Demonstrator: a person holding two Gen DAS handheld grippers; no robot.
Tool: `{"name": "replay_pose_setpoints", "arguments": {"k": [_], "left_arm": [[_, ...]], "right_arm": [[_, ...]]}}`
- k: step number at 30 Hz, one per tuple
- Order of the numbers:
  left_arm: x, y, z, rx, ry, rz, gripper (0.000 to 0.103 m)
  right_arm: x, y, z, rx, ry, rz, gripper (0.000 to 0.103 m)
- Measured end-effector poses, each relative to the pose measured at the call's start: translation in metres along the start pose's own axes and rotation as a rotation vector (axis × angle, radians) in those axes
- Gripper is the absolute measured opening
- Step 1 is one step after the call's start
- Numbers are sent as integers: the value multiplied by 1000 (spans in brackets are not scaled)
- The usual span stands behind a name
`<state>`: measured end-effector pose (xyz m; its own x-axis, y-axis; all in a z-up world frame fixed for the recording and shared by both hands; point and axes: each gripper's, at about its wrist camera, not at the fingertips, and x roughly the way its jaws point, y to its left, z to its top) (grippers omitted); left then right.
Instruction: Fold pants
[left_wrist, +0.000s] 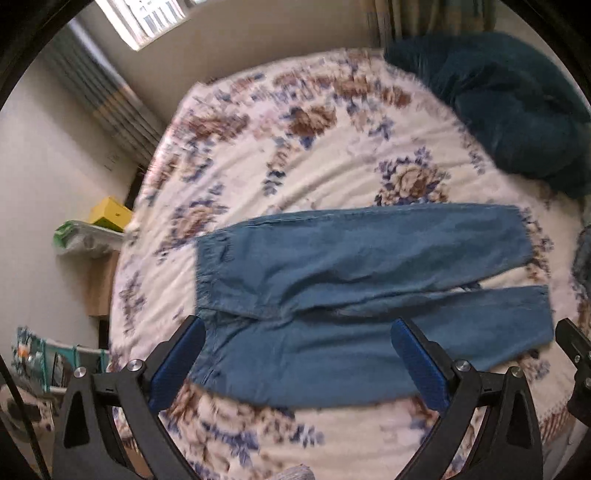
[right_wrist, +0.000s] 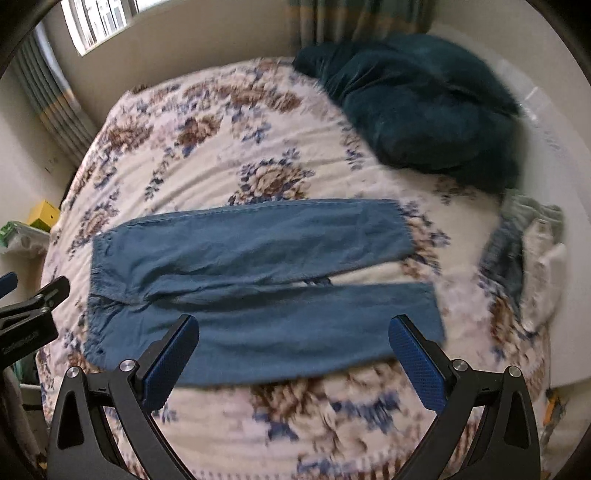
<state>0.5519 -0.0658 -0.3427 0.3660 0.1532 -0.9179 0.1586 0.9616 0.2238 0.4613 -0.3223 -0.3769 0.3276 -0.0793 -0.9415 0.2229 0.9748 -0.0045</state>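
Daylight from a window (right_wrist: 99, 22) at the upper left of both frames falls on the bed with its cream sheet printed in brown and blue flowers (right_wrist: 207, 155); you have striped curtains (left_wrist: 107, 96) down the left side and a second curtain (right_wrist: 354, 18) at the top centre of the right wrist view. Your blue denim-coloured pants (left_wrist: 351, 288) lie flat across the middle of the bed, waistband toward the left of the frame, both legs running to the right, the far leg partly overlapping the near one near the crotch, a thin strip of sheet showing between the cuffs; in the right wrist view the same pants (right_wrist: 258, 280) fill the centre. Your left gripper (left_wrist: 297, 354) hovers above the near edge of the pants, jaws spread wide, grasping nothing; your right gripper (right_wrist: 293, 350) hangs likewise over the near leg, jaws released and empty. Each gripper peeks into the other's view at the frame edge. A dark teal plush blanket (right_wrist: 424, 107) is heaped at the upper right of the bed; a crumpled pile of grey and blue clothing (right_wrist: 517, 251) sits at the right edge; a yellow box (left_wrist: 110, 214) stands on a shelf at the left, beside the bed.
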Motion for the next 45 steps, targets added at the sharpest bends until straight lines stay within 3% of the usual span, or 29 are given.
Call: {"name": "replay_pose_setpoints", "arguments": {"k": [5,11,15,19,21,23,24,25,27,29,30,34,37,39,40,41,42,43,45], "left_arm": [[121,-25,61,64,128,-1,103],[250,-43,116,44,277,-80,103],[306,-62,136,139,304,-44,102],[339,-70,144,166,345,-100,102],[343,-70,144,175,351,-119,102],[345,-67,140,181,376,-148,102],[345,-63,138,178,385,-155,102],[345,-60,137,172,393,-168,102],[345,-50,134,127,429,-214,102],[347,-33,131,2,488,-294,102],[347,-25,130,-63,507,-333,102],[350,8,129,-348,569,-478,102],[357,23,131,-488,596,-509,102],[355,28,135,-514,579,-484,102],[350,29,139,-472,541,-449,102],[346,24,145,-359,483,-371,102],[337,14,148,-247,422,-283,102],[330,0,150,-117,350,-219,102],[326,-29,147,124,265,-103,102]], "right_arm": [[145,15,77,-50,148,25,103],[321,42,163,-191,313,35,103],[404,56,183,-308,418,23,103],[475,62,201,-393,467,-26,103],[503,63,201,-427,521,0,103],[514,67,202,-468,517,33,99],[512,71,201,-505,500,61,84],[506,74,201,-538,477,59,49],[492,75,198,-570,433,25,13],[478,71,194,-563,398,55,8],[472,69,192,-553,386,69,0],[457,63,176,-510,374,130,0],[469,67,165,-537,399,119,0],[480,71,155,-563,427,116,4],[493,75,157,-615,441,109,22],[502,77,159,-642,447,101,39],[520,80,174,-665,446,78,78],[532,83,178,-687,446,62,92],[551,87,187,-700,460,52,92]]}}
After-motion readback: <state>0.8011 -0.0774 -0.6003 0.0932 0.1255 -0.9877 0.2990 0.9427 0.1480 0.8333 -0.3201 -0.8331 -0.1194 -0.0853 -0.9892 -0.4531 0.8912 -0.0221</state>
